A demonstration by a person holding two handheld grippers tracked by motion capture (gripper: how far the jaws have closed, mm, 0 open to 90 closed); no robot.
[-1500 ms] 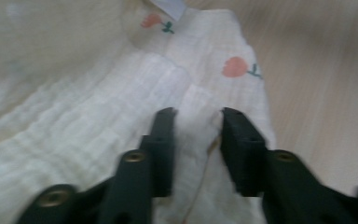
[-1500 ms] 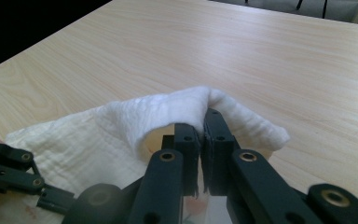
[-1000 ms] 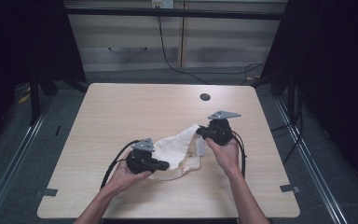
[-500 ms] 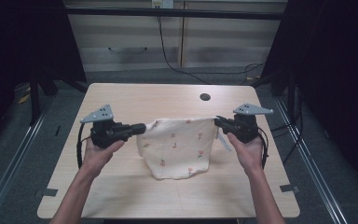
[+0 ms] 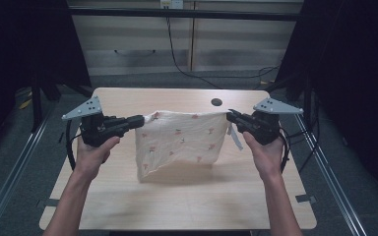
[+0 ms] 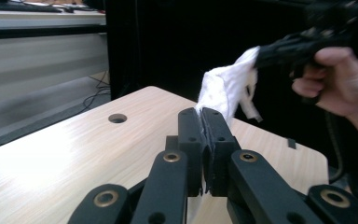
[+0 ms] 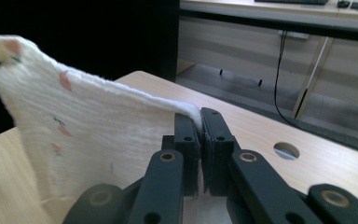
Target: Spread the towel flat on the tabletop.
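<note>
We counted one cloth [image 5: 182,142], white with small red marks, and two grippers. Our left gripper [image 5: 139,121] was clamped on the cloth's upper left corner, our right gripper [image 5: 230,115] pinched tight on its upper right corner. The cloth hung stretched between them above the one table [image 5: 177,201], its lower edge near the tabletop. One round hole [image 5: 216,102] lay in the table beyond the cloth.

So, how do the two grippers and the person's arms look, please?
Both the left gripper and the right gripper are black, with two flat jaws on linkage arms with brass-coloured pivots. Each carries a grey three-cornered plate and trails a black cable. The forearms are bare, without sleeves.
</note>
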